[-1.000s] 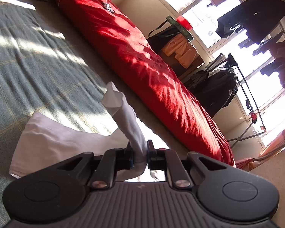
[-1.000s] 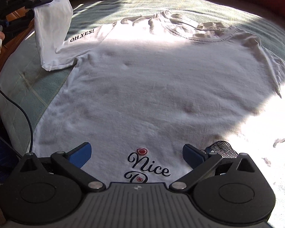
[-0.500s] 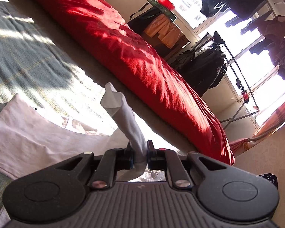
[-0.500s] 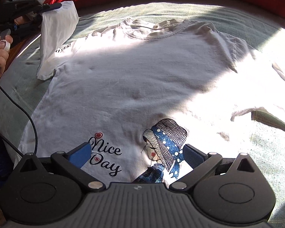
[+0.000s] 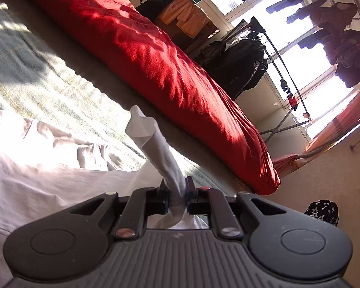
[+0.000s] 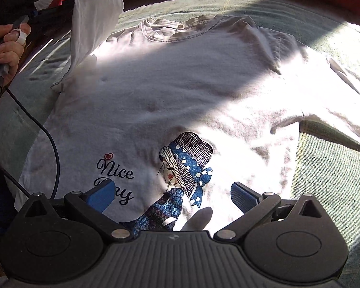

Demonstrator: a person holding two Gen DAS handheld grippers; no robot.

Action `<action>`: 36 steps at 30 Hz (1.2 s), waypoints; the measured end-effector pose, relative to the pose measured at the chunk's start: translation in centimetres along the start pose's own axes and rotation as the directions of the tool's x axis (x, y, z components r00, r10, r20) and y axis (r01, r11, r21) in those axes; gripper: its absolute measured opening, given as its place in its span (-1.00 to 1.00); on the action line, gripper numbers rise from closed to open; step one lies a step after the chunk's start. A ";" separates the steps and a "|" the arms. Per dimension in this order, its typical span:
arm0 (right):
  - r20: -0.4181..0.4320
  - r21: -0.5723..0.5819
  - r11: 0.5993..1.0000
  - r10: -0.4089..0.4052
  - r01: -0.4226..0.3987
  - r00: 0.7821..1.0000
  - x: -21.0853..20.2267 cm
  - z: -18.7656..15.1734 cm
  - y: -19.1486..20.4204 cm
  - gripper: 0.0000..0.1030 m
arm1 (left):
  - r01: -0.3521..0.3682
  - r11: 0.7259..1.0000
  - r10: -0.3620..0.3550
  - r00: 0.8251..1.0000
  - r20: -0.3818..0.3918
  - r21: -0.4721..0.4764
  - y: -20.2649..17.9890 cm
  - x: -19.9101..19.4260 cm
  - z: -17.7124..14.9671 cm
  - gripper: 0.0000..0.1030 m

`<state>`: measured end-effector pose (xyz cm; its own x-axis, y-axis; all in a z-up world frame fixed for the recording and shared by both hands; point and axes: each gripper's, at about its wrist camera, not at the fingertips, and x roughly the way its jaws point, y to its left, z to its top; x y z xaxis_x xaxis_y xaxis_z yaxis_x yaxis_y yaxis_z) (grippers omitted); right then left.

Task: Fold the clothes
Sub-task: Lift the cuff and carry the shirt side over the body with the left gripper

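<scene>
Two grippers are working: the left gripper [image 5: 176, 193] is pinching one sleeve [image 6: 96, 21] up, the right gripper [image 6: 172, 193] is hanging wide apart. One white T-shirt [image 6: 180, 91] is lying flat on the green bedcover [image 6: 328, 172], collar pointing far.

Left tongs [image 5: 176, 192] pinch white shirt sleeve [image 5: 153, 144] above green blanket [image 5: 24, 55].
</scene>
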<state>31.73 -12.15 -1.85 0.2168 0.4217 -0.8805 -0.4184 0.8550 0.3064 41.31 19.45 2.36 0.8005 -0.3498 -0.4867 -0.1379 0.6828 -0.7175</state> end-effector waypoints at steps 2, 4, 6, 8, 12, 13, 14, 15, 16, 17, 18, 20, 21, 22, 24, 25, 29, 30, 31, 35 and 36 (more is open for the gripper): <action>-0.004 -0.001 1.000 -0.001 0.001 1.000 -0.1 -0.2 -0.3 1.00 | 0.009 1.000 -0.009 1.000 -0.022 0.004 -0.4 0.9 -0.6 -0.80; -0.007 -0.001 1.000 -0.001 0.001 1.000 -0.2 -0.2 -0.5 1.00 | 0.017 1.000 -0.017 0.999 -0.043 0.004 -0.7 1.8 -1.2 -0.80; -0.009 0.000 1.000 0.000 0.000 1.000 -0.3 -0.3 -0.8 1.00 | 0.024 1.000 -0.023 0.997 -0.068 0.008 -0.9 2.7 -1.7 -0.80; -0.011 0.004 1.000 0.001 -0.001 1.000 -0.4 -0.5 -1.2 1.00 | 0.030 0.999 -0.028 0.995 -0.091 0.014 -1.2 3.3 -2.2 -0.80; -0.014 0.017 1.000 -0.001 0.002 1.000 -0.4 -0.6 -1.8 1.00 | 0.040 0.999 -0.035 0.990 -0.138 0.037 -1.7 4.6 -3.2 -0.80; -0.014 0.020 1.000 -0.001 0.001 1.000 -0.4 -0.7 -1.9 1.00 | 0.041 0.998 -0.033 0.988 -0.150 0.051 -1.9 4.8 -3.6 -0.80; -0.014 0.021 1.000 0.000 0.000 1.000 -0.4 -0.7 -1.9 1.00 | 0.043 0.997 -0.032 0.986 -0.161 0.066 -2.1 5.1 -3.9 -0.80; -0.015 0.023 1.000 0.001 0.000 1.000 -0.4 -0.8 -1.9 1.00 | 0.044 0.996 -0.030 0.984 -0.173 0.080 -2.3 5.3 -4.2 -0.80; -0.015 0.024 1.000 0.001 -0.001 1.000 -0.4 -0.8 -2.0 1.00 | 0.046 0.994 -0.028 0.982 -0.185 0.095 -2.5 5.6 -4.5 -0.80; -0.015 0.025 1.000 0.002 -0.002 1.000 -0.4 -0.9 -2.0 1.00 | 0.047 0.993 -0.025 0.980 -0.197 0.109 -2.7 5.8 -4.8 -0.80; -0.016 0.026 1.000 0.003 -0.003 1.000 -0.4 -0.9 -2.1 1.00 | 0.049 0.991 -0.023 0.978 -0.208 0.123 -2.9 6.0 -5.1 -0.80; -0.017 0.026 1.000 0.005 -0.005 1.000 -0.3 -0.9 -2.1 1.00 | 0.054 0.986 -0.016 0.972 -0.234 0.157 -3.3 6.5 -5.9 -0.80; -0.017 0.025 1.000 0.006 -0.006 1.000 -0.3 -0.9 -2.1 1.00 | 0.053 0.984 -0.010 0.970 -0.244 0.171 -3.4 6.6 -6.3 -0.80; -0.017 0.025 1.000 0.007 -0.006 1.000 -0.2 -0.9 -2.1 1.00 | 0.051 0.983 -0.003 0.966 -0.257 0.179 -3.4 6.7 -6.7 -0.80; -0.015 0.027 1.000 0.007 -0.007 1.000 -0.2 -0.9 -2.1 1.00 | 0.048 0.980 0.009 0.959 -0.282 0.193 -3.4 6.9 -7.5 -0.80; -0.015 0.028 1.000 0.007 -0.006 1.000 -0.2 -0.9 -2.1 1.00 | 0.044 0.977 0.020 0.956 -0.294 0.210 -3.4 7.0 -8.0 -0.80; -0.016 0.035 0.999 0.004 -0.003 1.000 0.0 -0.9 -2.2 1.00 | 0.042 0.951 0.064 0.943 -0.327 0.306 -3.9 7.1 -9.8 -0.80; -0.017 0.036 0.999 0.003 -0.003 1.000 0.0 -0.9 -2.2 1.00 | 0.045 0.943 0.071 0.940 -0.333 0.330 -4.1 7.1 -10.2 -0.80; -0.018 0.038 0.999 0.003 -0.003 1.000 0.1 -0.9 -2.2 1.00 | 0.049 0.934 0.079 0.938 -0.338 0.354 -4.4 7.1 -10.6 -0.80; -0.023 0.038 0.999 0.002 -0.001 1.000 0.3 -1.0 -2.1 1.00 | 0.064 0.903 0.097 0.933 -0.346 0.425 -5.0 7.2 -11.6 -0.80; -0.023 0.036 0.999 0.002 -0.002 1.000 0.4 -1.0 -2.1 1.00 | 0.068 0.897 0.099 0.932 -0.348 0.437 -5.2 7.4 -11.8 -0.80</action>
<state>31.76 -14.08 -3.19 0.1950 0.4166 -0.8879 -0.3865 0.8647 0.3208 41.05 5.82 -3.38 0.5298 -0.4816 -0.6981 0.1850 0.8689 -0.4590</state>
